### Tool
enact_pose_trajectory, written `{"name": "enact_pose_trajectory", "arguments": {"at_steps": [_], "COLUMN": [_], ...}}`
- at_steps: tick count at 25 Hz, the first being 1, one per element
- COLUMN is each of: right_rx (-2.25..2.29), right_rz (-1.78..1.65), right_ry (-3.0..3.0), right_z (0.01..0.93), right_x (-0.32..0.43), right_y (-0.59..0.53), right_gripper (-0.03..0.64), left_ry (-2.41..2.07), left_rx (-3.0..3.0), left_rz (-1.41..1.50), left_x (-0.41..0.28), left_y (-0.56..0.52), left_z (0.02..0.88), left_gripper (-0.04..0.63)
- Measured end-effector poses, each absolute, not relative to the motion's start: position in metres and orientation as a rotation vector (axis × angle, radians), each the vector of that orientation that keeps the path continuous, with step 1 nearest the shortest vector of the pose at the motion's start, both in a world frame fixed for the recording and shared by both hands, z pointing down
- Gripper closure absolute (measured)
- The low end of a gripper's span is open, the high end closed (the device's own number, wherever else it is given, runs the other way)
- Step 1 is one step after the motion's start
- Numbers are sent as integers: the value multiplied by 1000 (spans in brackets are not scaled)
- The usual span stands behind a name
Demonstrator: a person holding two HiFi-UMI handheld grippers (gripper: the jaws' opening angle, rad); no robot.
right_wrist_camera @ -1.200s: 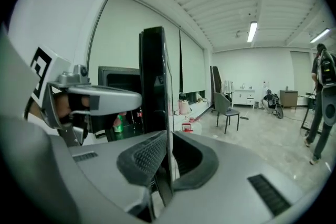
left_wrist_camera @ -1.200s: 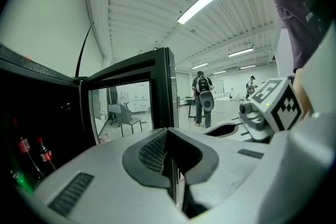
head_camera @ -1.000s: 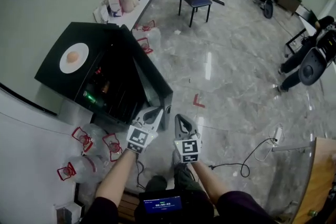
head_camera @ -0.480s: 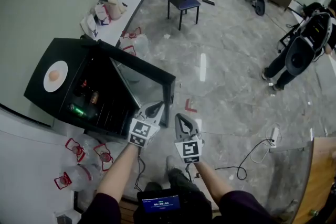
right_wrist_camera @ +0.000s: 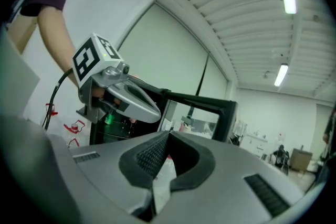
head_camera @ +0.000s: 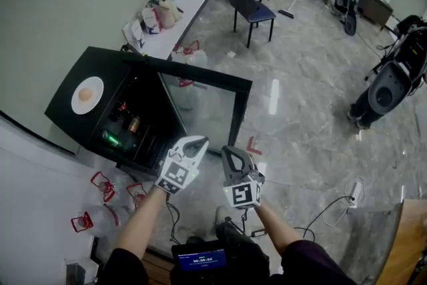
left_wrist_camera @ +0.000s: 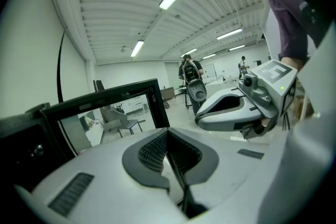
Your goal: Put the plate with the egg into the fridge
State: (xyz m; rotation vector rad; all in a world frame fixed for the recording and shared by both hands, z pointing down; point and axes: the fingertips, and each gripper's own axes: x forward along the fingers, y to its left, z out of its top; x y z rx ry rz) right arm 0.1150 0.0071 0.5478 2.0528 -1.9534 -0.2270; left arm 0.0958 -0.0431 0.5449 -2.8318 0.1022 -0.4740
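A white plate with an egg (head_camera: 87, 95) lies on top of the black mini fridge (head_camera: 70, 80) at the left. The fridge's glass door (head_camera: 213, 87) stands wide open, and cans (head_camera: 110, 137) show on the shelves inside. My left gripper (head_camera: 194, 143) and right gripper (head_camera: 229, 154) hover side by side in front of the door's lower edge, well away from the plate. In the left gripper view the left gripper (left_wrist_camera: 168, 132) is shut and empty. The right gripper (right_wrist_camera: 169, 135) is likewise shut with nothing in it.
Water jugs with red handles (head_camera: 100, 213) stand on the floor beside the fridge. A chair (head_camera: 250, 5) and a low bench with bags (head_camera: 160, 13) are farther back. A person with equipment (head_camera: 387, 93) stands at the right. A cable (head_camera: 327, 200) trails on the floor.
The glass door has swung much wider open to the right. Both grippers have risen a little and stayed together in front of it.
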Motion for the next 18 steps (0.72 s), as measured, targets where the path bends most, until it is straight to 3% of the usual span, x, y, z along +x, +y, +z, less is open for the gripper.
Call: {"name": "enact_pose_trajectory", "arguments": {"at_steps": [9, 18], "right_rx": [1587, 1285], "right_rz": [-682, -1068], "right_ry": [-2093, -2140], "right_z": [491, 423], "right_x": [22, -97], "right_y": [-55, -160], "right_gripper": [609, 607], "left_ry": [254, 500], "left_rx": [-2566, -2365], "left_rz": [-636, -784], "left_x": [13, -116], "left_y": [-94, -218], "left_z": [474, 402], "left_gripper": [586, 586]}}
